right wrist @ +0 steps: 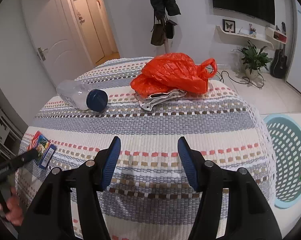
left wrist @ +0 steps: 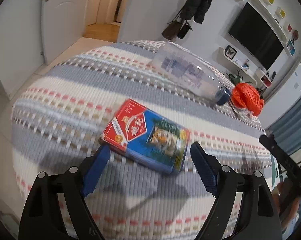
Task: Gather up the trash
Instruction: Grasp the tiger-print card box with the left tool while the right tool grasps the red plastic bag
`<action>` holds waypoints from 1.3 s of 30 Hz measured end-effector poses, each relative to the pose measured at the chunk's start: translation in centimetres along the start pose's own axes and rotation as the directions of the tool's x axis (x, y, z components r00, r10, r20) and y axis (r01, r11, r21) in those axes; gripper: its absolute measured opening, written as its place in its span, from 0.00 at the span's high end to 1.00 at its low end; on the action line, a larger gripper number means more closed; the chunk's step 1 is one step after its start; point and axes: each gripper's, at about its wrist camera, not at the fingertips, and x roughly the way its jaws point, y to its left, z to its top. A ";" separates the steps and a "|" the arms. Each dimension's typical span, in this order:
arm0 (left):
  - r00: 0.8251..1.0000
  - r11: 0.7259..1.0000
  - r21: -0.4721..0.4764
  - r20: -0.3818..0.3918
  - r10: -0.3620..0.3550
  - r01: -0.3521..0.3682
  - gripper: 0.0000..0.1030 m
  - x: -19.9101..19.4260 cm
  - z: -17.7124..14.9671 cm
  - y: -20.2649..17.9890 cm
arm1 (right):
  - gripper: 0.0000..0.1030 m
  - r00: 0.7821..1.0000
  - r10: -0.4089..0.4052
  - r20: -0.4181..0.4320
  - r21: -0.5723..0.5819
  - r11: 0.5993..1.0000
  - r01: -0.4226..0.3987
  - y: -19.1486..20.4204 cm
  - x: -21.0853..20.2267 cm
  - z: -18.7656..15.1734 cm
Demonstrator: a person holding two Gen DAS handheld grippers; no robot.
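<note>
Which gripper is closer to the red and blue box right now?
Left. The left gripper straddles the red and blue box, jaws open; the right gripper hovers over bare bedspread, well away.

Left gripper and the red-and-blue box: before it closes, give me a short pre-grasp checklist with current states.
1. Left gripper jaws open: ok.
2. Red-and-blue box between the fingers: not ok, it lies mostly just beyond the tips.
3. Box lying flat on the striped cloth, clear of the clear bottle: ok.
4. Right gripper open, holding nothing: ok.
5. Teal basket within reach for the drop: cannot tell.
6. Left view sharp enough to judge alignment: not ok, blurred.
</note>
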 end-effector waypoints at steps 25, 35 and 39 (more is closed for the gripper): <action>0.982 0.938 0.291 0.053 0.181 -0.188 0.37 6.6 2.1 -8.7 | 0.33 0.994 -0.101 0.036 -0.084 0.991 0.104 -1.2 4.9 9.9; 0.982 0.928 0.323 0.068 0.175 -0.188 0.39 6.4 1.7 -9.4 | 0.25 0.984 -0.173 -0.038 -0.099 0.981 0.168 -1.9 11.3 11.7; 0.981 0.927 0.322 0.074 0.179 -0.194 0.39 6.6 1.7 -9.1 | 0.51 0.981 -0.192 -0.032 -0.146 0.972 0.186 -1.3 11.7 11.3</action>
